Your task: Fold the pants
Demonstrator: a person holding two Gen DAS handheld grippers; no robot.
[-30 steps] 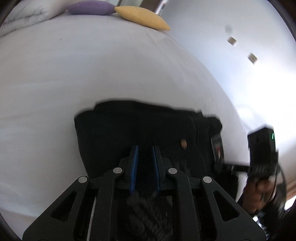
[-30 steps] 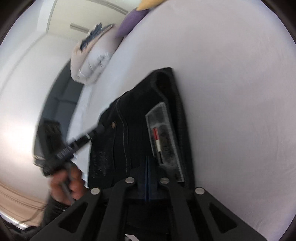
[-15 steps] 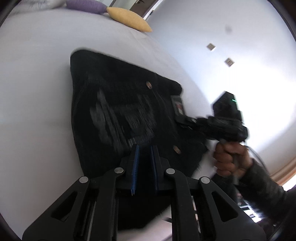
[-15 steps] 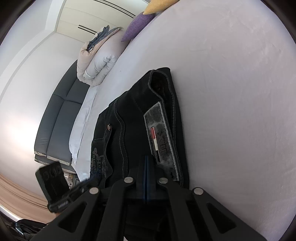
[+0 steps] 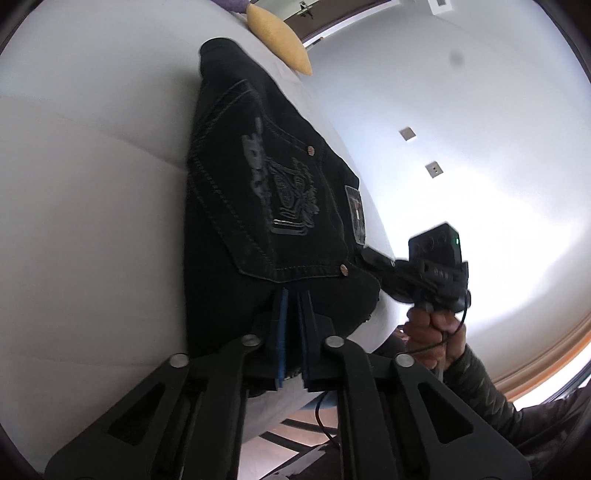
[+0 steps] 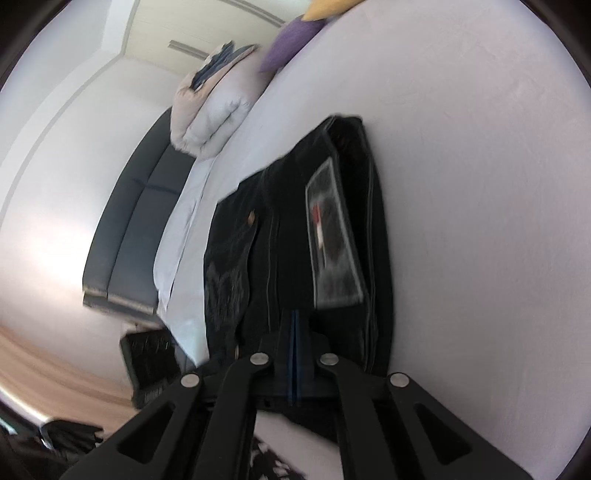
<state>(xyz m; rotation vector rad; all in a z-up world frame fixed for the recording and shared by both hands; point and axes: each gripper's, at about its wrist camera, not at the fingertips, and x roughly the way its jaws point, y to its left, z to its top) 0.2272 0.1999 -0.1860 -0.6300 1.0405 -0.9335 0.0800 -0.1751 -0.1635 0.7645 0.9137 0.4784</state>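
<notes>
My count of the things

One pair of black pants (image 5: pixel 258 206), two of my grippers (image 5: pixel 293 295), one yellow cushion (image 5: pixel 280 35), one purple cushion (image 6: pixel 291 40), one folded duvet (image 6: pixel 210 107).

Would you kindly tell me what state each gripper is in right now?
Left gripper: jaws closed over the black pants edge; grip unclear.
Right gripper: jaws closed, over the pants; grip unclear.
</notes>
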